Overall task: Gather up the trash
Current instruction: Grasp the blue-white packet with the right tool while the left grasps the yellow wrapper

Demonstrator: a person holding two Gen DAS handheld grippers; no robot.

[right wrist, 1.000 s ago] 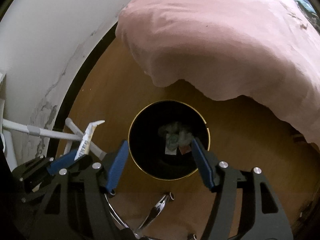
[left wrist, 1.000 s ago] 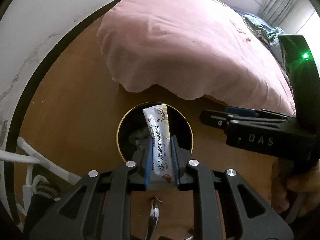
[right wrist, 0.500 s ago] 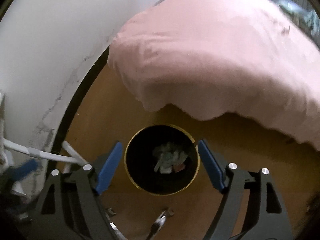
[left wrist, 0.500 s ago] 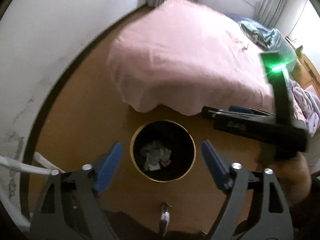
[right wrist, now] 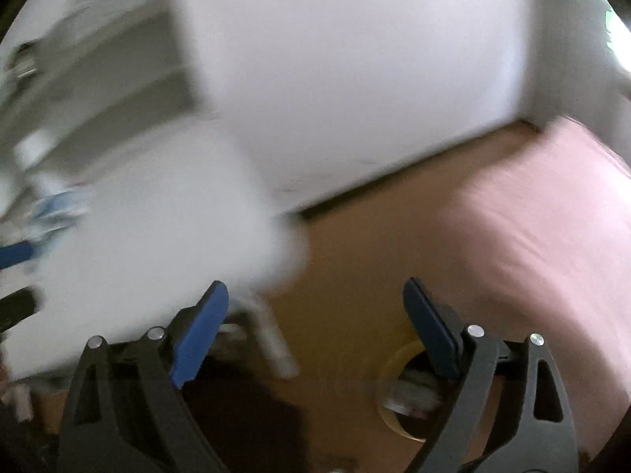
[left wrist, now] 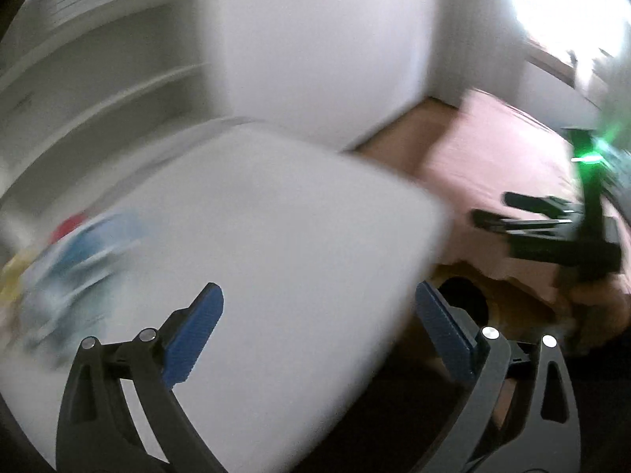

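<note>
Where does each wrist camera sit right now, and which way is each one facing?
Left wrist: rides the left gripper, its jaws opening and empty, angled down over the blurred white tabletop; the right gripper and a hand show at right.
Right wrist: rides the right gripper, its jaws opening and empty, angled down at the brown wooden floor.
Shared: tabletop, pink bedspread, round black gold-rimmed trash bin.
</note>
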